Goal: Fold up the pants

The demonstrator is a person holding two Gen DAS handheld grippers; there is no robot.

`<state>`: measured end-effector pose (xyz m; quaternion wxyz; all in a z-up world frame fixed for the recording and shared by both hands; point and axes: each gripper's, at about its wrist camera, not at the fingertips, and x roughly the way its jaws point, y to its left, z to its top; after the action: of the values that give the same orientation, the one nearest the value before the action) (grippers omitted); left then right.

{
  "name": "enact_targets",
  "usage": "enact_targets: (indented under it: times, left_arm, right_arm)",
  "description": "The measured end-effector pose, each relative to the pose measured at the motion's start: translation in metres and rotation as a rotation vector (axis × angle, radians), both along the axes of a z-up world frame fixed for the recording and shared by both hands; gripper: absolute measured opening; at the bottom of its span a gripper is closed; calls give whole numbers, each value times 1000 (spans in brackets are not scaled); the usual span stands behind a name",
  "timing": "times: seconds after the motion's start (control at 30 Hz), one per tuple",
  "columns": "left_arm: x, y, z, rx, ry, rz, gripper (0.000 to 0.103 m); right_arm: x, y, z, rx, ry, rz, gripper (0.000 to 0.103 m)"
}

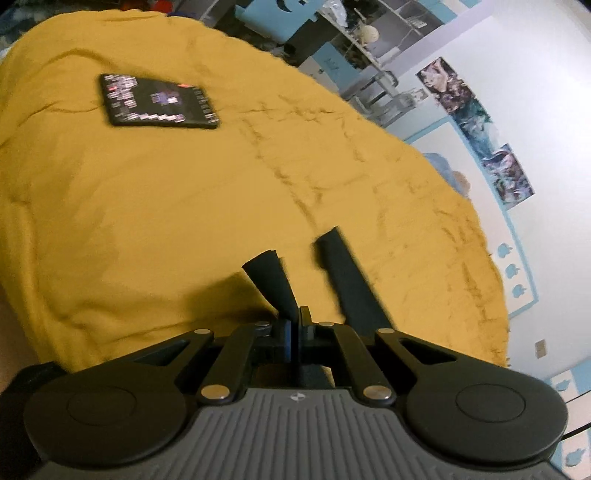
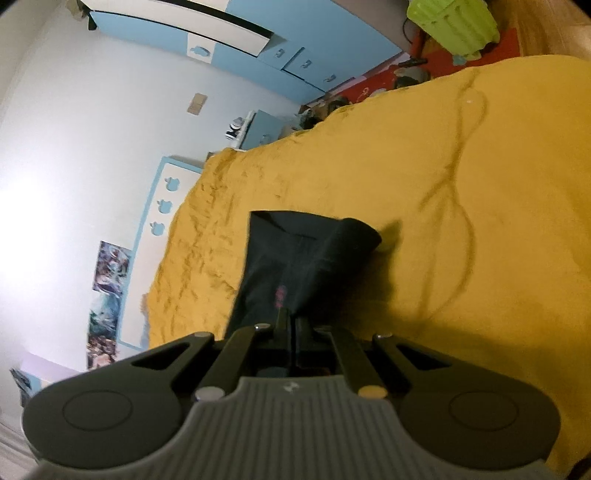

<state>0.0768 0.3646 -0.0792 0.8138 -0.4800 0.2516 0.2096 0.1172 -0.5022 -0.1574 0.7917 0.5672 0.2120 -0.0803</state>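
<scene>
The black pants [image 2: 306, 254] lie bunched on the yellow bedspread [image 2: 480, 221], with a small pink mark near the jaws. My right gripper [image 2: 291, 326] is shut on their near edge. In the left wrist view, two black strips of the pants [image 1: 275, 280] rise from the jaws over the bedspread [image 1: 166, 206]. My left gripper [image 1: 295, 325] is shut on that fabric. The second strip [image 1: 349, 275] runs down behind the gripper's right linkage. How the two held parts join is hidden.
A flat black item with printed patches [image 1: 159, 101] lies on the bed at the far left. A white wall with posters [image 1: 476, 122] borders the bed's edge. Blue drawers [image 2: 306, 66], a green bin [image 2: 450, 22] and a red mat [image 2: 376, 83] stand beyond the bed.
</scene>
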Motion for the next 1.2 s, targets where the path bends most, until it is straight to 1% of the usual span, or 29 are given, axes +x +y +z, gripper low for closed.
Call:
enact_targets:
  times: [0.13, 0.3, 0.37, 0.43, 0.5, 0.57, 0.73, 0.83, 0.9, 0.97, 1.07, 1.13, 1.17, 1.2]
  left_arm:
    - [37, 11, 10, -47, -3, -11, 2]
    - [83, 19, 16, -73, 1, -9, 2]
    - [103, 22, 18, -73, 14, -5, 2]
    - [127, 23, 18, -55, 34, -15, 2]
    - [151, 25, 14, -51, 65, -16, 2]
    - [174, 29, 7, -59, 94, -13, 2]
    - [235, 37, -13, -48, 172, 2, 2]
    - [265, 42, -26, -53, 213, 6, 2]
    - [282, 43, -36, -39, 250, 10, 2]
    - [296, 43, -46, -24, 281, 15, 2]
    - [312, 43, -61, 6, 314, 19, 2]
    - [321, 47, -72, 0, 350, 11, 4]
    - [322, 50, -76, -8, 362, 22, 6]
    - [320, 54, -78, -6, 357, 52, 9]
  right_arm:
    - [25, -1, 24, -30, -19, 24, 0]
    - [66, -1, 48, -45, -42, 46, 0]
    - [88, -1, 55, -57, -41, 60, 0]
    - [113, 1, 59, -74, -36, 78, 0]
    - [141, 2, 59, -86, -17, 87, 0]
    - [171, 4, 56, -79, 15, 95, 0]
    - [255, 7, 40, -62, 121, 138, 0]
    - [303, 12, 28, -51, 165, 163, 0]
    - [330, 17, 18, -41, 191, 169, 0]
    - [351, 22, 7, -32, 214, 165, 0]
    - [376, 27, -9, -50, 214, 155, 0]
    - [385, 26, -21, -56, 240, 141, 2]
    - [384, 24, -26, -61, 264, 106, 3]
    - [381, 21, -29, -65, 268, 75, 6]
